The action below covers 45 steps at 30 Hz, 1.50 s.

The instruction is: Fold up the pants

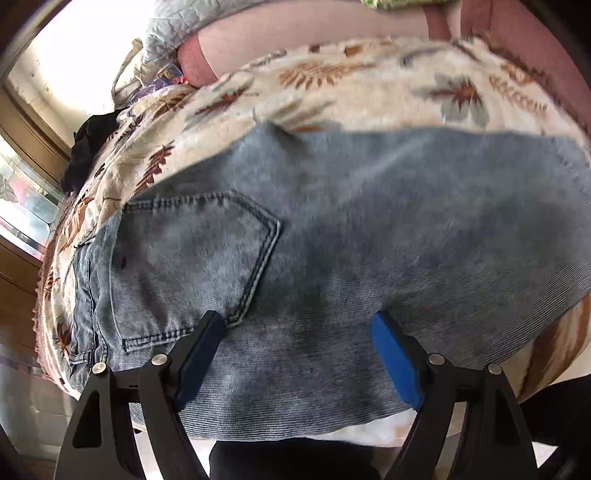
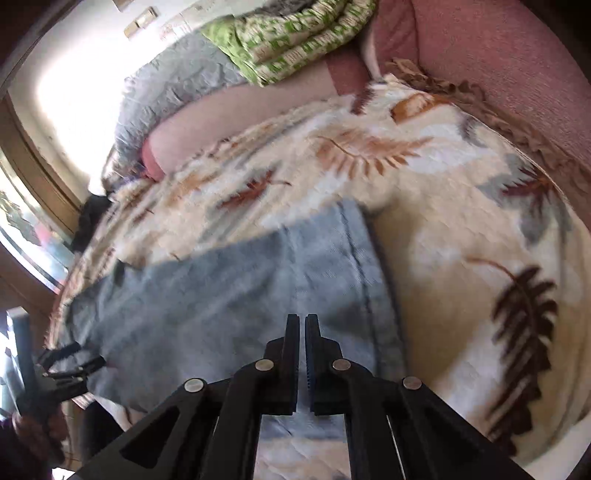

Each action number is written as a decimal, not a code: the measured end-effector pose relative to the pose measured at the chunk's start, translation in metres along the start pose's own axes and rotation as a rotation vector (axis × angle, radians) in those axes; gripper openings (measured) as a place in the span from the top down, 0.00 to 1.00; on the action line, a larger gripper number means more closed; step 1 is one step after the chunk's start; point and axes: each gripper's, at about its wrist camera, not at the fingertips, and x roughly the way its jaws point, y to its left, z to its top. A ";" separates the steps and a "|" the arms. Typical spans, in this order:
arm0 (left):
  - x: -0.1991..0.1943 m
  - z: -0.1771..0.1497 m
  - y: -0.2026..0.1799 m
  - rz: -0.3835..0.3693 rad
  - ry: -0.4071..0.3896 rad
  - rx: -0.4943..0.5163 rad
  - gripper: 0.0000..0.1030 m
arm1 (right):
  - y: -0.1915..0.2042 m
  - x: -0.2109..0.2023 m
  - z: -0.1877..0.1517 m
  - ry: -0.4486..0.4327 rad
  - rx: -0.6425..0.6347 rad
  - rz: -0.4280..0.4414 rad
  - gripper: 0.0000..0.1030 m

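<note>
Fingers of the left gripper are seen spread wide, at 7 and 5 o'clock in the left wrist view, with denim showing in the gap between them; nothing is clamped, and whether the tips touch the cloth cannot be told. At 9 o'clock in that view a window is seen behind a dark garment lying at the bedspread's edge. The jeans are spread flat across the middle of the leaf-printed bedspread, waistband toward 8 o'clock, with a back pocket stitched at 9 o'clock of centre. The legs are laid toward 3 o'clock, doubled into one band. At 12 o'clock a pink bolster is seen beyond the bedspread.

In the right wrist view the left gripper is seen again at 8 o'clock, over the near edge of the jeans, with a hand around its handle. Fingers of the right gripper are pressed almost together at 6 o'clock, only a thin slit being left; nothing is seen held between them. Beneath their tips the folded leg end is laid, its seamed edge running from 12 to 5 o'clock of the tips. The bedspread is bare from 1 to 4 o'clock. A green patterned quilt is bundled at 12 o'clock, and a pink headboard is seen at 1 o'clock.
</note>
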 end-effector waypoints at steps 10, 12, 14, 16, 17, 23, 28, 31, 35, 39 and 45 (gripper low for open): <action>-0.019 -0.015 0.081 0.059 -0.021 -0.172 0.18 | 0.039 -0.016 -0.028 -0.020 -0.106 0.094 0.96; -0.019 -0.026 0.121 0.109 -0.017 -0.261 0.18 | 0.062 -0.012 -0.033 -0.015 -0.166 0.136 0.96; -0.012 -0.035 0.153 0.153 0.006 -0.331 0.18 | 0.081 0.000 -0.038 0.015 -0.202 0.148 0.96; 0.001 -0.043 0.178 0.185 0.047 -0.370 0.18 | 0.096 0.017 -0.042 0.079 -0.239 0.137 0.96; 0.010 -0.047 0.186 0.191 0.067 -0.373 0.18 | 0.101 0.027 -0.045 0.113 -0.254 0.112 0.95; 0.016 -0.057 0.189 0.184 0.068 -0.393 0.18 | 0.119 0.026 -0.037 0.065 -0.222 0.160 0.95; -0.019 -0.046 0.184 0.140 -0.064 -0.396 0.18 | 0.148 0.013 -0.030 -0.078 -0.242 0.225 0.95; -0.038 -0.039 0.177 0.145 -0.113 -0.394 0.18 | 0.165 0.015 -0.028 -0.099 -0.246 0.256 0.95; -0.059 -0.028 0.161 0.145 -0.154 -0.376 0.18 | 0.185 0.020 -0.031 -0.099 -0.295 0.278 0.95; -0.080 -0.015 0.138 0.167 -0.213 -0.314 0.18 | 0.201 0.017 -0.037 -0.122 -0.379 0.280 0.95; -0.108 0.003 0.102 0.181 -0.284 -0.240 0.18 | 0.193 0.008 -0.036 -0.158 -0.378 0.273 0.95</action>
